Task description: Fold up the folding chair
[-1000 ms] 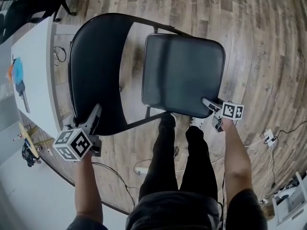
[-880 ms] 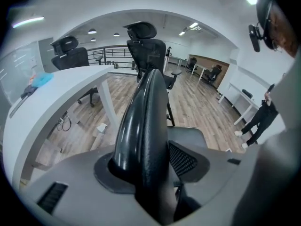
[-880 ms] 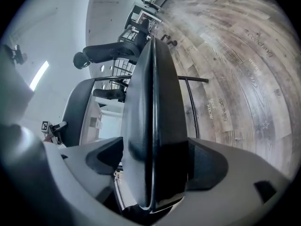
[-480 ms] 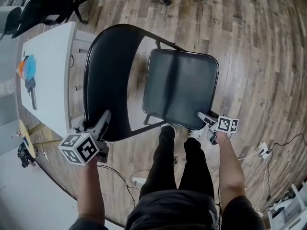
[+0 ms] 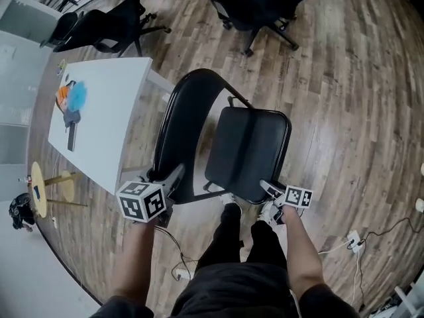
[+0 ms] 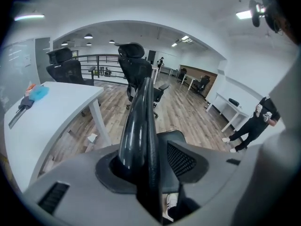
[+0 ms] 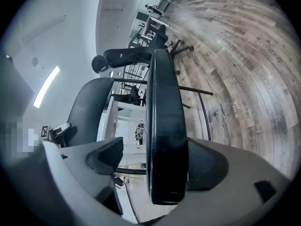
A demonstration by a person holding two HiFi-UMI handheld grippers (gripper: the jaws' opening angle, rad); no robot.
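Observation:
The black folding chair stands on the wood floor in front of me, backrest point(image 5: 180, 131) on the left and padded seat point(image 5: 248, 151) on the right. My left gripper point(image 5: 173, 177) is shut on the backrest's near edge. In the left gripper view that edge point(image 6: 140, 121) runs up between both pads. My right gripper point(image 5: 268, 189) has the seat's front edge point(image 7: 164, 140) between its jaws. One jaw lies against the seat's floor side, while a gap shows between the other jaw and the padded top. The seat tilts with its front edge raised.
A white table point(image 5: 99, 111) with an orange and blue object point(image 5: 71, 98) stands close on the chair's left. Black office chairs point(image 5: 258, 5) are beyond it. My legs point(image 5: 245, 257) are right behind the seat. Cables and a power strip point(image 5: 351, 240) lie at the right.
Both grippers have risen along with the parts that they hold. The seat's front edge has come up and the seat looks narrower. The head view now takes in more of the room.

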